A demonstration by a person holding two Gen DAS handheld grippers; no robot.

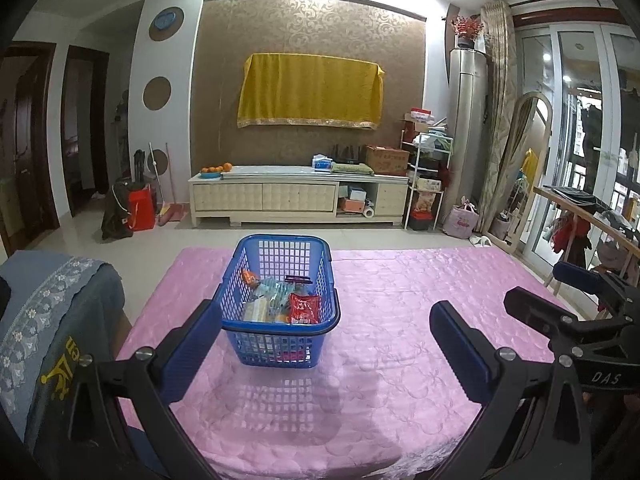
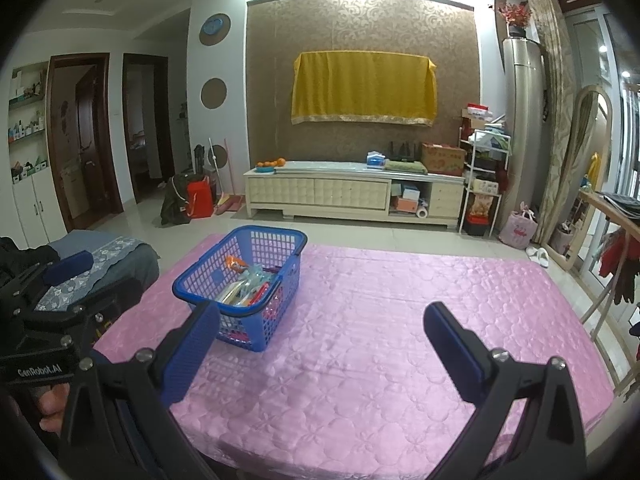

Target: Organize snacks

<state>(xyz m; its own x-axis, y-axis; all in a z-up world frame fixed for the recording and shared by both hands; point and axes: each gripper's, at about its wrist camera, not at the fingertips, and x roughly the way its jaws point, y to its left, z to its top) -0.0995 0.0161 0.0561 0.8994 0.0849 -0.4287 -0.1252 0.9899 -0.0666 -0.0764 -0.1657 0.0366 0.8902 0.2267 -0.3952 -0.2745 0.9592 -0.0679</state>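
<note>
Your left gripper (image 1: 326, 344) fills the bottom of the left wrist view with its blue-padded fingers spread wide apart and nothing between them. The left-hand finger pad overlaps the near left corner of the blue basket (image 1: 280, 344) in the picture; whether it touches the basket cannot be told. Your right gripper (image 2: 320, 350) is likewise spread wide and empty, low in the right wrist view, with its left-hand finger in front of the basket's near corner.

The basket stands at centre frame in the left view and left of centre in the right view, upright on the table (image 1: 400, 320), which is covered by a pink quilted cloth. The snacks (image 1: 280, 300) lie inside it: a red packet (image 1: 305, 309) against the near right side, clear and pale wrapped packs in the middle, and an orange packet (image 1: 250, 277) toward the far left. No snacks show on the cloth around the basket.

At the right edge of the left view you see the other gripper's black frame. At the left edge of the right view, fingers (image 2: 50, 404) wrap the handle of the left one.

Beyond the table, a pale TV cabinet (image 1: 296, 196) runs along the far wall at mid frame, under a yellow cloth (image 1: 310, 92) hung on the wall.
</note>
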